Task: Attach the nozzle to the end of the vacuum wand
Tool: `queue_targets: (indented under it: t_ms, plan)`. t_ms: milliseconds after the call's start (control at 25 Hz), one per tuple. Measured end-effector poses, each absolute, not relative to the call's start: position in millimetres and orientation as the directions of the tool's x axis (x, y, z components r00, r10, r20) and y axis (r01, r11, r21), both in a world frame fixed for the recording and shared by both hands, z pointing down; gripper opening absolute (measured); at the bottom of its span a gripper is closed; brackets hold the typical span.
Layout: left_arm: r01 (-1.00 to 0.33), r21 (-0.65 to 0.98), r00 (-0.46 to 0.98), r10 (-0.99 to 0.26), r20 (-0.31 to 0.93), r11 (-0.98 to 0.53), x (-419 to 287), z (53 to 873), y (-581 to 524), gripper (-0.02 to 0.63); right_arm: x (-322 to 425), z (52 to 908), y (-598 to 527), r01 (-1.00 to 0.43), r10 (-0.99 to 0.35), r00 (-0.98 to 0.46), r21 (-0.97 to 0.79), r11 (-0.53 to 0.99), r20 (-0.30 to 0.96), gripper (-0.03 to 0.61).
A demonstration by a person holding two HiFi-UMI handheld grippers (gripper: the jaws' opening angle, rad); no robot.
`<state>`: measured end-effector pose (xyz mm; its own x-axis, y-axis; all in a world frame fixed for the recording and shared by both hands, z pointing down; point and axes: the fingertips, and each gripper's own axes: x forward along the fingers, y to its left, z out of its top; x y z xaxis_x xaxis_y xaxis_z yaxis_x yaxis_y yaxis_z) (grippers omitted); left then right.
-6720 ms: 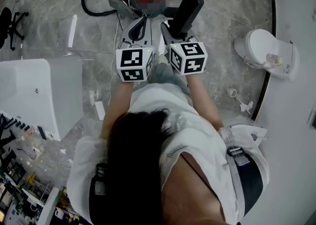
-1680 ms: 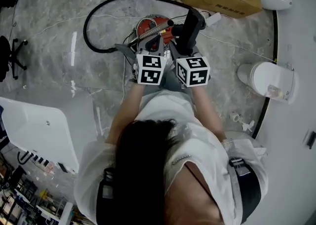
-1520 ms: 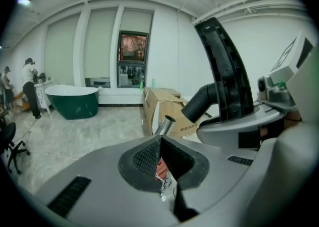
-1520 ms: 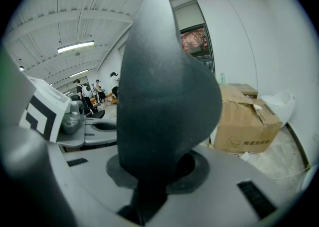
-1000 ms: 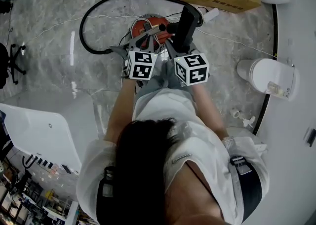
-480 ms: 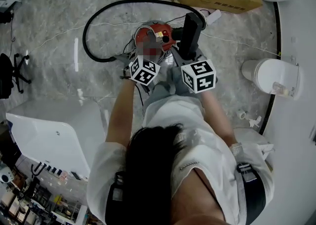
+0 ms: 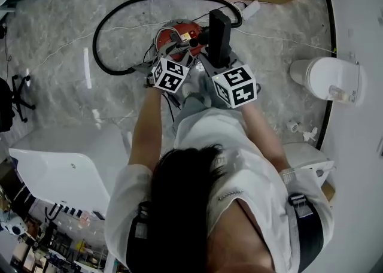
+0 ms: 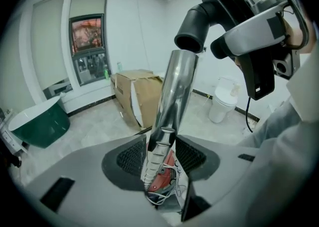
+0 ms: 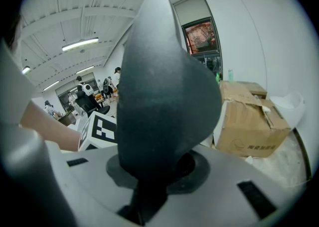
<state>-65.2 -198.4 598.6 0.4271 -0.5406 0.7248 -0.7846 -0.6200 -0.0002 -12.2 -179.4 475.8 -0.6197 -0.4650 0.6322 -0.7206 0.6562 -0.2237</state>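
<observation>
- Closing the left gripper (image 8: 162, 155) on the chrome wand (image 8: 174, 86) comes first. Its jaws have just been opening and stand apart. The wand runs up between the pads with a gap showing on the right side, so nothing is clamped there.
- The ribbed lower section of the wand looks like a surer place to grip than the smooth tube above, which probably slips.
- The right gripper (image 9: 159, 173) is clamped on the black nozzle (image 9: 167, 86), which fills its view. That hold looks sound and needs no change.
- In the left gripper view the nozzle's round socket (image 8: 192, 32) sits just above the wand's top end, tilted a little off the tube's line. Whether the two touch I cannot tell.
- Both axes want to be in one line before any push, since a skewed push would likely catch on the rim.
- The push goes along the tube, with a slight twist, until the socket seats.
- The black hose (image 7: 96, 41) lies looped on the floor beside the red canister (image 7: 170, 31), and its pull may drag the parts off line.
</observation>
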Motion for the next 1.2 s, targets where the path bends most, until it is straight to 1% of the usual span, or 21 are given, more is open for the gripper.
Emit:
queue_targets:
  t_ms: [160, 360, 520, 680, 880, 1080, 1200]
  plan:
    - [-0.794, 0.038, 0.448, -0.54, 0.713, -0.607, -65, 602, -203, 0.181, -17, 478, -181, -0.724, -0.453, -0.636, -0.28, 0.631, 0.625, 0.092]
    - [-0.786, 0.03, 0.454, -0.544, 0.706, -0.617, -59, 600, -209, 0.181, -15, 482, -181, -0.718, -0.438, -0.631, -0.27, 0.641, 0.64, 0.092]
    - [-0.771, 0.044, 0.471, -0.521, 0.712, -0.636, -58, 603, -210, 0.181, -13, 487, -179, -0.714, -0.426, -0.637, -0.284, 0.64, 0.643, 0.092]
    - [-0.759, 0.042, 0.468, -0.5, 0.729, -0.649, -58, 604, -211, 0.179, -15, 491, -179, -0.709, -0.415, -0.647, -0.306, 0.635, 0.639, 0.092]
    - [-0.762, 0.044, 0.466, -0.501, 0.729, -0.646, -59, 603, -210, 0.178, -15, 490, -176, -0.695, -0.405, -0.657, -0.303, 0.652, 0.635, 0.092]
    - [-0.768, 0.033, 0.448, -0.498, 0.742, -0.64, -56, 605, -207, 0.176, -19, 488, -176, -0.676, -0.392, -0.692, -0.355, 0.646, 0.606, 0.092]
    - [-0.77, 0.034, 0.445, -0.498, 0.744, -0.637, -56, 605, -204, 0.176, -22, 489, -174, -0.667, -0.375, -0.694, -0.354, 0.655, 0.615, 0.092]
